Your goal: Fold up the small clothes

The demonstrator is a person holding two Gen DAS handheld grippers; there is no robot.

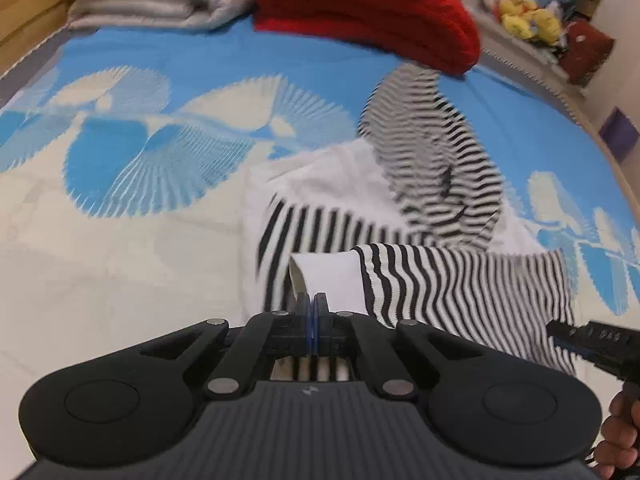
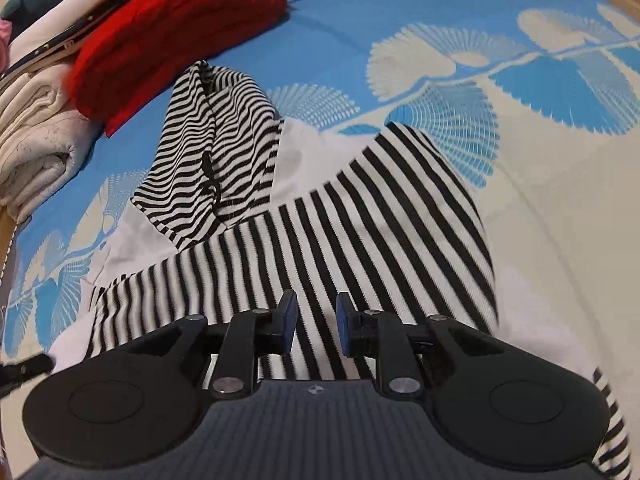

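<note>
Now I am mid-fold on the striped top [image 2: 360,216], which lies spread on the blue-and-cream bedspread [image 1: 120,240] near a red folded pile [image 1: 360,12]. My left gripper [image 1: 312,304] has its jaws pinched on a white edge of it; my right gripper [image 2: 316,320] hangs over the body, jaws apart and empty. Next (my guess) I carry that edge across. Thin wavy stripes on the sleeve, bold ones on the body.

Motion blur smears the striped garment [image 1: 436,152] in the left wrist view. Its near edge is hidden under the left hand-held gripper [image 1: 313,312]. The red folded cloth [image 2: 176,36] is cut off at the top, and the yellow toys [image 1: 528,20] are too blurred to identify.
</note>
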